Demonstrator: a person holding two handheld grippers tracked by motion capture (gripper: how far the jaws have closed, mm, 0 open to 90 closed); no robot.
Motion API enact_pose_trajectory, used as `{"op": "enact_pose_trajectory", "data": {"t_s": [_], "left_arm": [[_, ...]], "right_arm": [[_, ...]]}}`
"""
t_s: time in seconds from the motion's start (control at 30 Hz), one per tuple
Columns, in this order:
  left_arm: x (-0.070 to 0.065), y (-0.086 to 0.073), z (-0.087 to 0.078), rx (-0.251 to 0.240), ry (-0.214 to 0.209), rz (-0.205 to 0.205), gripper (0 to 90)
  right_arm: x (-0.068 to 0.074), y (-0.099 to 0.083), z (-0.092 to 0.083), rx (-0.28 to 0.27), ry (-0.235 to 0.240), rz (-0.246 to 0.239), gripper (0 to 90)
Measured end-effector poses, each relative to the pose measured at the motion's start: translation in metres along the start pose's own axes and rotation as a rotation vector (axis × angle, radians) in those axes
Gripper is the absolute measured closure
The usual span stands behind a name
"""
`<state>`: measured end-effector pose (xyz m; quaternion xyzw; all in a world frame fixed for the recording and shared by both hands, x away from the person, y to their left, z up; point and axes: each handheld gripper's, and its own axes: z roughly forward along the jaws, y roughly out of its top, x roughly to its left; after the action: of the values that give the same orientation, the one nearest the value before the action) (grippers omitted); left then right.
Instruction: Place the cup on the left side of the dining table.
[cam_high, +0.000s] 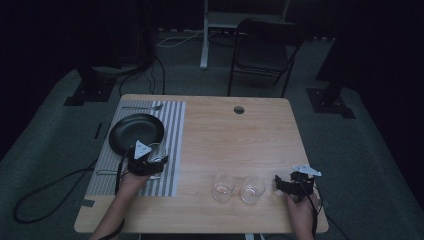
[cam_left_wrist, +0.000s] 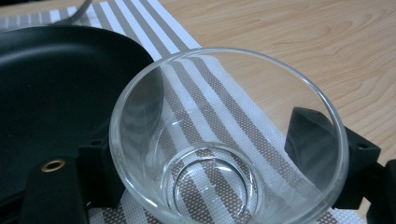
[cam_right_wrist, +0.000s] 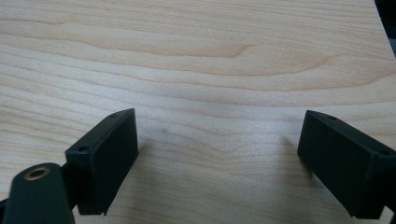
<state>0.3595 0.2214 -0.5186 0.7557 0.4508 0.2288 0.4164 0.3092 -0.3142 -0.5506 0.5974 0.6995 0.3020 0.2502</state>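
At lower left, the left tool grips an empty glass beside the black plate; the right tool stands open above bare table.

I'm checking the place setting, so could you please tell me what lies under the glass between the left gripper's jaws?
Through the clear glass the striped placemat shows beneath it. The black plate sits beside it, not under. Whether the base touches the mat cannot be seen.

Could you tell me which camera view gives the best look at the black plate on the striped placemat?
The high view: it shows the whole black plate on the striped placemat. The left gripper view catches just part of it, behind the glass between that gripper's fingers.
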Motion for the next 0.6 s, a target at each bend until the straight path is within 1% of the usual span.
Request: {"op": "enact_pose_trajectory", "data": {"t_s": [0.03,0.1,0.13,0.17,0.23,0.27,0.33,0.37,0.4,0.47,0.53,0.6], "left_arm": [[0.0015,0.0007,-0.0009,0.012,-0.013,-0.01,18.6],[0.0018,0.0016,-0.0012,0.025,-0.017,-0.022,17.9],[0.0018,0.002,-0.0013,0.031,-0.026,-0.03,16.0],[0.0014,0.0022,-0.0012,0.037,-0.022,-0.032,11.0],[0.0003,0.0016,-0.0015,0.037,-0.01,-0.029,10.6],[-0.0003,0.0017,-0.0018,0.045,0.005,-0.023,9.8],[-0.0003,0.0013,-0.0024,0.045,0.0,-0.029,8.2],[-0.0011,0.0007,-0.0028,0.041,0.011,-0.027,8.0],[-0.0016,0.0003,-0.0026,0.043,0.011,-0.025,0.5],[-0.0027,-0.0013,-0.0029,0.043,0.012,-0.023,0.1],[-0.0054,-0.003,-0.0049,0.03,0.003,-0.014,0.1],[-0.0081,-0.0041,-0.006,0.037,0.005,-0.008,0.1]], "right_arm": [[0.0,0.0,0.0,0.0,0.0,0.0,11.8],[0.0,0.0,0.0,0.0,0.0,0.0,11.8],[0.0,0.0,0.0,0.0,0.0,0.0,11.8],[0.0,0.0,0.0,0.0,0.0,0.0,11.8],[0.0,0.0,0.0,0.0,0.0,0.0,11.8],[0.0,0.0,0.0,0.0,0.0,0.0,11.8],[0.0,0.0,0.0,0.0,0.0,0.0,11.8],[0.0,0.0,0.0,0.0,0.0,0.0,11.8],[0.0,0.0,0.0,0.0,0.0,0.0,11.8],[0.0,0.0,0.0,0.0,0.0,0.0,11.8],[0.0,0.0,0.0,0.0,0.0,0.0,11.8],[0.0,0.0,0.0,0.0,0.0,0.0,11.8]]}}
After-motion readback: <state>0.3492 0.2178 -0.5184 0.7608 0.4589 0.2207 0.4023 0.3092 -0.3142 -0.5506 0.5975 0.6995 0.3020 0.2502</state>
